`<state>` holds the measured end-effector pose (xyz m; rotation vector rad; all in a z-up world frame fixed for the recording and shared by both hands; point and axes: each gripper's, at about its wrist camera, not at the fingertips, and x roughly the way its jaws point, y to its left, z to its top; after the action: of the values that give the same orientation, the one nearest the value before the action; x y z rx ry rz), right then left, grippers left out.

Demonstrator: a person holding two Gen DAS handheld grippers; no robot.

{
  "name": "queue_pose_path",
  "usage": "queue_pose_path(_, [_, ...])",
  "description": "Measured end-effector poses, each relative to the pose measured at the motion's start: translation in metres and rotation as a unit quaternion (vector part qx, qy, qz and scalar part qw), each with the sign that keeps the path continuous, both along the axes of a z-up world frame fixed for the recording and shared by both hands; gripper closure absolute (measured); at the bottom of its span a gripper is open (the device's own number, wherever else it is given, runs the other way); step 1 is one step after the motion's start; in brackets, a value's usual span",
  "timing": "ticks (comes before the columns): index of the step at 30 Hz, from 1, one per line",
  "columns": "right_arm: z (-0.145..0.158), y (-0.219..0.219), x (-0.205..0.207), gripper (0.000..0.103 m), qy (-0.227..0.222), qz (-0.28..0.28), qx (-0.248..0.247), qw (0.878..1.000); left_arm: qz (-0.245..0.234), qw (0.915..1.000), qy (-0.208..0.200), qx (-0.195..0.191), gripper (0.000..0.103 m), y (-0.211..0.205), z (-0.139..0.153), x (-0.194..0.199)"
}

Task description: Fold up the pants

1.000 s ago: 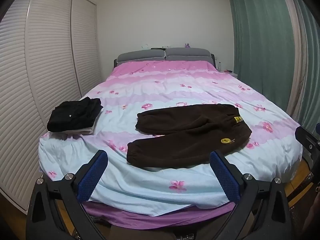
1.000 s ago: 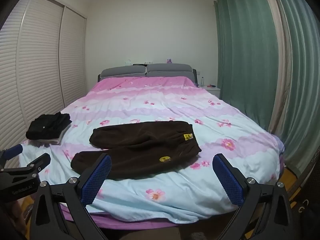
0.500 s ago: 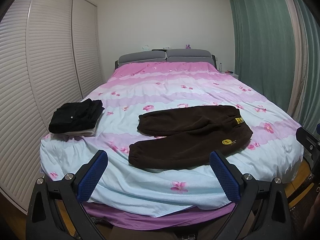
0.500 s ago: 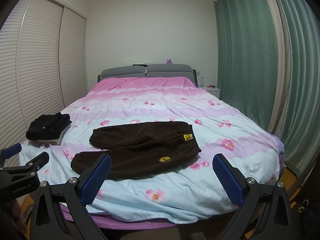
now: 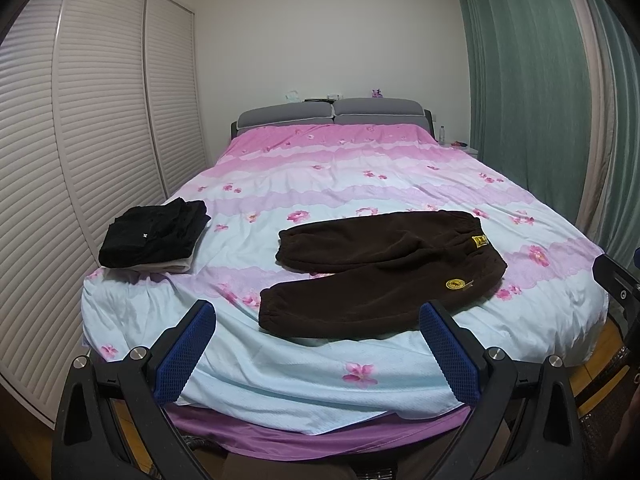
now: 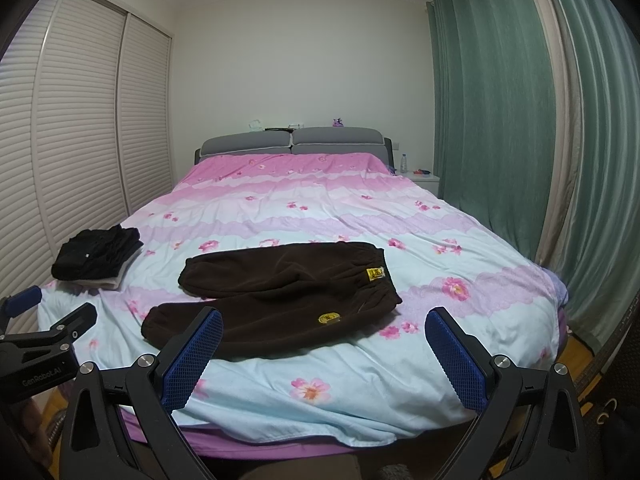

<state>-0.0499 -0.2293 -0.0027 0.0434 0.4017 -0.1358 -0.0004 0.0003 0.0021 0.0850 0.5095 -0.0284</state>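
Note:
Dark brown fleece pants (image 5: 384, 272) lie flat on the bed, waistband to the right, both legs pointing left, with yellow patches near the waist. They also show in the right wrist view (image 6: 280, 300). My left gripper (image 5: 320, 320) is open and empty, held off the foot of the bed in front of the pants. My right gripper (image 6: 324, 328) is open and empty, also short of the bed's foot edge. The left gripper's tip shows at the left edge of the right wrist view (image 6: 48, 328).
A folded stack of black and beige clothes (image 5: 154, 236) lies at the bed's left side. The bed (image 5: 360, 168) has a pink and pale blue floral cover. Slatted wardrobe doors (image 5: 80, 140) stand left, green curtains (image 6: 500, 120) right, a nightstand (image 6: 424, 178) far right.
Both grippers have tilted slightly upward, so the bed sits a little lower in view. The pants and both open jaws are unchanged.

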Motion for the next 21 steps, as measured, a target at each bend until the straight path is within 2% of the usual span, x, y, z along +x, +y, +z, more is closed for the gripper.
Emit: queue_pose_path(21, [-0.0003, 0.0000, 0.0002, 0.001, -0.001, 0.000, 0.000, 1.000, 0.001, 1.0000, -0.001, 0.000, 0.000, 0.0020, 0.0007, 0.0006])
